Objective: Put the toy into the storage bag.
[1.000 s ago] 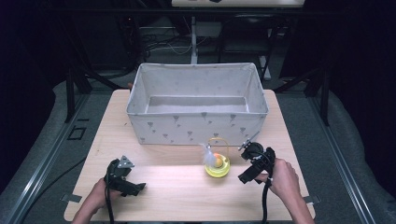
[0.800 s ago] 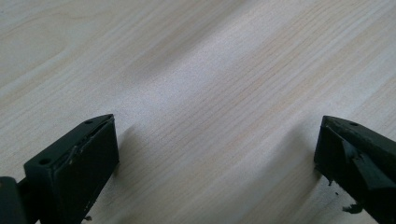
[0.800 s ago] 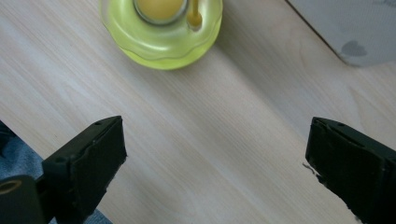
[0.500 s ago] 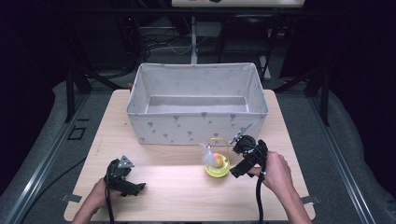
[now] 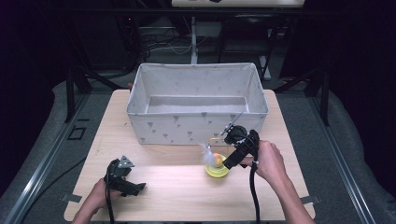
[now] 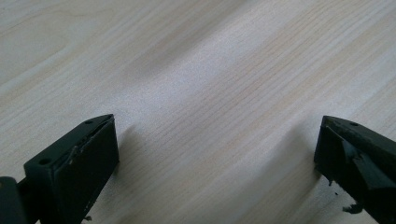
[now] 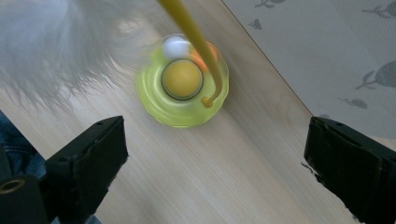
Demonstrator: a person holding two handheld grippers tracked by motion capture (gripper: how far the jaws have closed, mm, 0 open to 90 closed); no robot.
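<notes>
Plainly, toy: a small yellow toy (image 5: 217,165) with a round disc base, an orange ball at its centre, a thin yellow wand (image 7: 191,35) rising from the rim and a white feather (image 5: 206,151) at the tip.
Where it sits: lower middle of the high view, on the table (image 5: 177,196) just in front of the fabric box (image 5: 196,128); upper middle of the right gripper view.
Likely weight: light; it looks like thin plastic.
Likely stiffness: the base seems rigid, the wand springy, the feather soft and useless as a hold.
Slip: the glossy rounded rim could slide between flat jaws.
Where to hold: probably across the base's edge or low on the wand near its foot, not the feather.
Right gripper (image 7: 215,140): jaws spread wide, nothing between them, aimed down at the toy from just beside it.
Right hand (image 5: 271,161): right of centre in the high view, wrist angled in toward the toy.
Left gripper (image 6: 217,149): jaws wide apart over bare wood, holding nothing.
Left hand (image 5: 100,196): lower left of the high view, low on the table, well apart from the toy.
</notes>
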